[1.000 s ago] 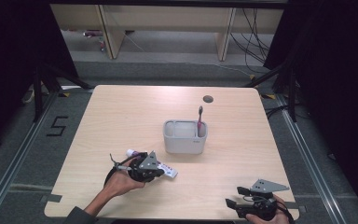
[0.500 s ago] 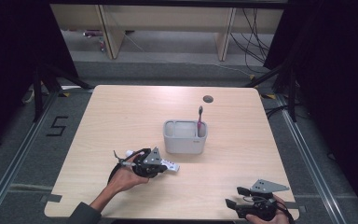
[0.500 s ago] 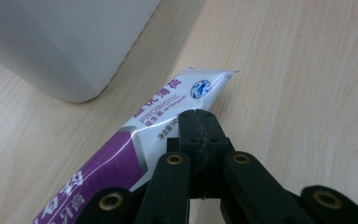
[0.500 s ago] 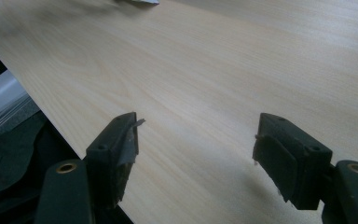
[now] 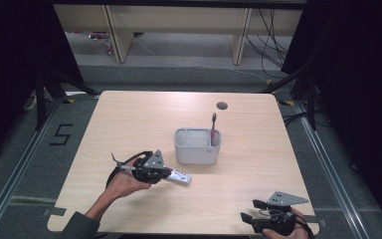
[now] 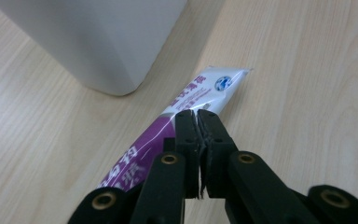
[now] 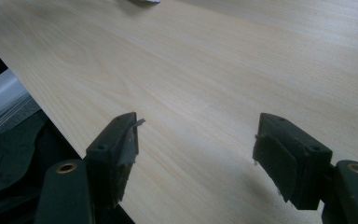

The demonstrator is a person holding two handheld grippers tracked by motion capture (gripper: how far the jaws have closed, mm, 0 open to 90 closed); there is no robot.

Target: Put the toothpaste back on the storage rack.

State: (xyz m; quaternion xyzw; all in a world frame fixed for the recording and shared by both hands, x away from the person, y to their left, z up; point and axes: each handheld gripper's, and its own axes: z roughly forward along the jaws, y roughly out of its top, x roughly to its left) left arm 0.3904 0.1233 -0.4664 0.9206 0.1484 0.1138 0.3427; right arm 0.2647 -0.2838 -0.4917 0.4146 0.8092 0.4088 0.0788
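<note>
Your left gripper [image 5: 165, 174] pinches a purple-and-white toothpaste tube [image 6: 186, 100] just in front of the grey holder [image 5: 197, 146], while your right gripper [image 7: 196, 149] rests spread at the table's [image 5: 129, 119] near edge.

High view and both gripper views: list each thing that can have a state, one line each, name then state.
Left tool: shut on the toothpaste tube, jaws pinched on it.
Toothpaste tube: lying flat-end forward, beside the holder.
Right tool: open, nothing between its jaws.
Holder: upright on the table.
Toothbrush: standing upright in the holder.
</note>
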